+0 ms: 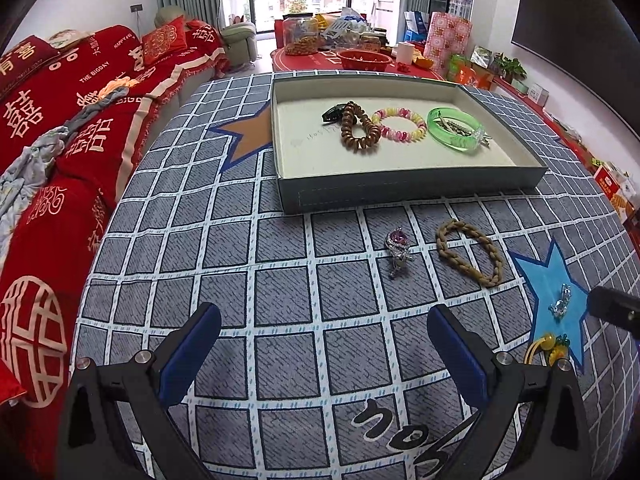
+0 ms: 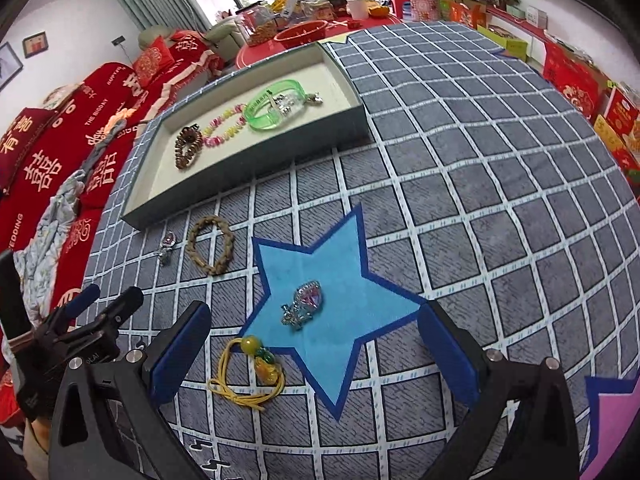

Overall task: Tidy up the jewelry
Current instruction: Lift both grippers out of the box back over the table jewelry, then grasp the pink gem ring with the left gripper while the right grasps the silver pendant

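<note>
Right gripper point(image 2: 316, 356): tongs spread, empty, low over the blue star point(image 2: 344, 248).
Blue brooch point(image 2: 303, 306): on the star, between the tongs.
Yellow cord charm point(image 2: 256, 372): just near-left of the brooch.
Left gripper point(image 1: 324, 352): tongs spread, empty.
Purple brooch point(image 1: 398, 251), braided bracelet point(image 1: 470, 253): on the cloth, near side of the tray point(image 1: 400, 194).

Risk: closing tongs may snag the cord, or the small brooch may slip. Room: open cloth to the right; the tray's near wall must be cleared.

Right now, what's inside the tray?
Inside the tray: a brown coil band, a pink-yellow bead bracelet and a green bangle with silver clips across it. A dark clip is partly hidden behind the coil band.
</note>
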The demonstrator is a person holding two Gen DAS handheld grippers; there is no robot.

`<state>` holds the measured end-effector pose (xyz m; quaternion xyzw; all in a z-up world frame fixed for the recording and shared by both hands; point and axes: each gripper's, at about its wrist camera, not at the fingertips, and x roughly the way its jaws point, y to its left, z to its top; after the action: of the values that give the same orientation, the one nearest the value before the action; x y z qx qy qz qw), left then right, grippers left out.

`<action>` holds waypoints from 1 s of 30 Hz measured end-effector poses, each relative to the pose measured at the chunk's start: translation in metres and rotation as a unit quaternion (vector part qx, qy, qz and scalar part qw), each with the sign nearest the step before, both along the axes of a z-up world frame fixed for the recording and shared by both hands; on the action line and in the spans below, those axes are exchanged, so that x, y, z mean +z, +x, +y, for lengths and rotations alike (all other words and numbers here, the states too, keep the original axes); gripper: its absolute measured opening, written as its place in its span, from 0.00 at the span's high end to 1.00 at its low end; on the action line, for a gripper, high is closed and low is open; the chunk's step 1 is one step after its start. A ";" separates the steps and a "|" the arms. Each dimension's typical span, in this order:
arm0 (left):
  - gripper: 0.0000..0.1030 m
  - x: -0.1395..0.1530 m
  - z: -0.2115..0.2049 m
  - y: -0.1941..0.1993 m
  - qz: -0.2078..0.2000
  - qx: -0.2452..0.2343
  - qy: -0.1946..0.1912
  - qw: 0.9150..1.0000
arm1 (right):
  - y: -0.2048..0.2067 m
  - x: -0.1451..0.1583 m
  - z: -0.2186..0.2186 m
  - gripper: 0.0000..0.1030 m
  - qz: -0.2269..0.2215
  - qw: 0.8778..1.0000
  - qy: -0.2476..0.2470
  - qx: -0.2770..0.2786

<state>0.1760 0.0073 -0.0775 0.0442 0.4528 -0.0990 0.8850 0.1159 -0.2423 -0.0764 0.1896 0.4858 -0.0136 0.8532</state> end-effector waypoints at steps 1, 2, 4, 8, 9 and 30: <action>0.00 -0.001 -0.001 0.001 0.001 0.000 -0.001 1.000 | 0.000 -0.002 0.000 0.00 0.002 1.000 -0.002 -0.003; 0.00 -0.002 -0.003 0.002 0.002 0.000 -0.001 1.000 | 0.000 -0.003 0.001 0.00 0.003 1.000 -0.004 -0.004; 0.00 -0.004 -0.007 0.006 0.004 -0.002 0.001 1.000 | 0.000 -0.005 0.002 0.01 0.003 1.000 -0.008 -0.005; 0.00 -0.008 -0.016 0.010 0.004 -0.008 0.008 1.000 | 0.003 -0.006 0.008 0.13 0.006 1.000 -0.028 -0.006; 0.00 -0.009 -0.018 0.012 0.002 -0.010 0.010 1.000 | 0.004 -0.008 0.008 0.15 0.008 1.000 -0.030 -0.005; 0.19 -0.013 -0.041 0.032 0.002 -0.030 0.004 1.000 | 0.008 -0.014 0.040 0.57 0.011 0.989 -0.146 0.038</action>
<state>0.2077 -0.0337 -0.0905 0.0607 0.4533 -0.1235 0.8807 0.1237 -0.2025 -0.0906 0.0446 0.4945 -0.0544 0.8663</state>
